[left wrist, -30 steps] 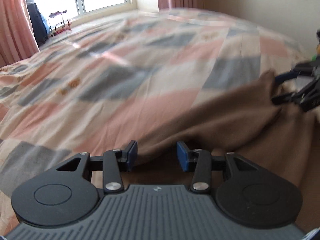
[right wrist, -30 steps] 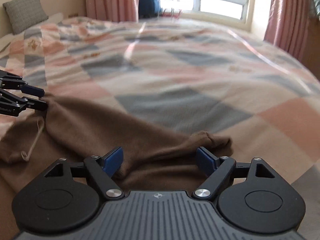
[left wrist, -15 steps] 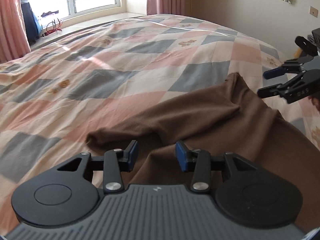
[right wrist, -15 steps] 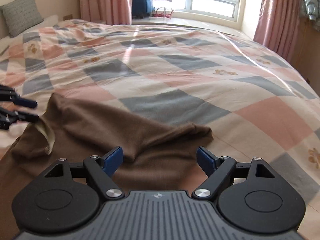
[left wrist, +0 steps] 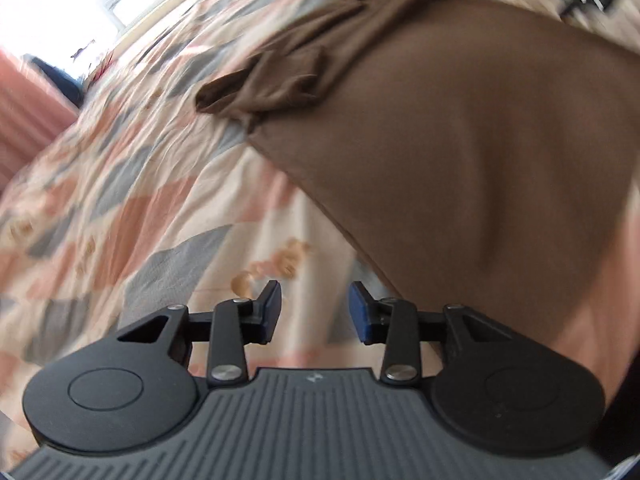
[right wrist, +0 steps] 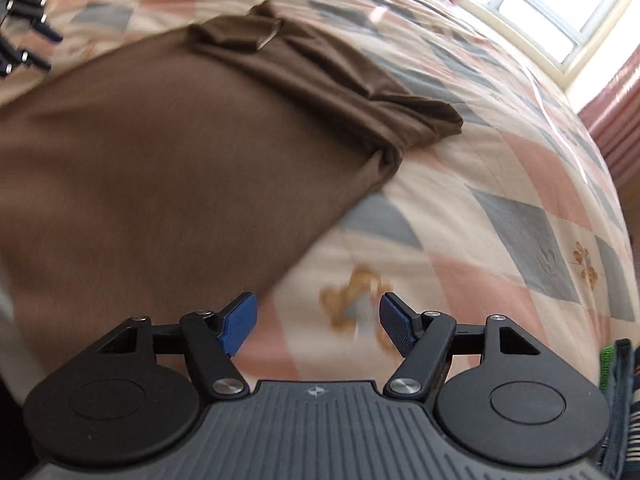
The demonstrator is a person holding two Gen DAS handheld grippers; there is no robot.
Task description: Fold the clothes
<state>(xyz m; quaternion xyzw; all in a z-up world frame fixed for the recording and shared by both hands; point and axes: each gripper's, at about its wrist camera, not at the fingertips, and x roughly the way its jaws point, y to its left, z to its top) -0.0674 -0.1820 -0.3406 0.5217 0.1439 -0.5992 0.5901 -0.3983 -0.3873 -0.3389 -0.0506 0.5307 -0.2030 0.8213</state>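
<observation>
A brown garment (left wrist: 460,152) lies spread on the patchwork bed, its body smooth and its sleeve bunched at the far side (left wrist: 272,80). In the right wrist view the same brown garment (right wrist: 160,152) fills the left half, with a folded sleeve (right wrist: 360,92) across its top. My left gripper (left wrist: 314,306) is open and empty, hovering over the quilt just left of the garment's near edge. My right gripper (right wrist: 318,322) is open and empty over the quilt, just right of the garment's near edge. The left gripper's fingers (right wrist: 24,36) show at the upper left of the right wrist view.
The bed's checked quilt (right wrist: 500,200) in pink, grey and cream stretches far on both sides. A bright window (right wrist: 552,4) and pink curtains (right wrist: 620,112) stand beyond the bed. A striped thing (right wrist: 616,392) sits at the right wrist view's right edge.
Both grippers have pulled back from the sleeves toward the near edge of the garment and now tilt down at the quilt. The sleeves lie folded across the garment's top.
</observation>
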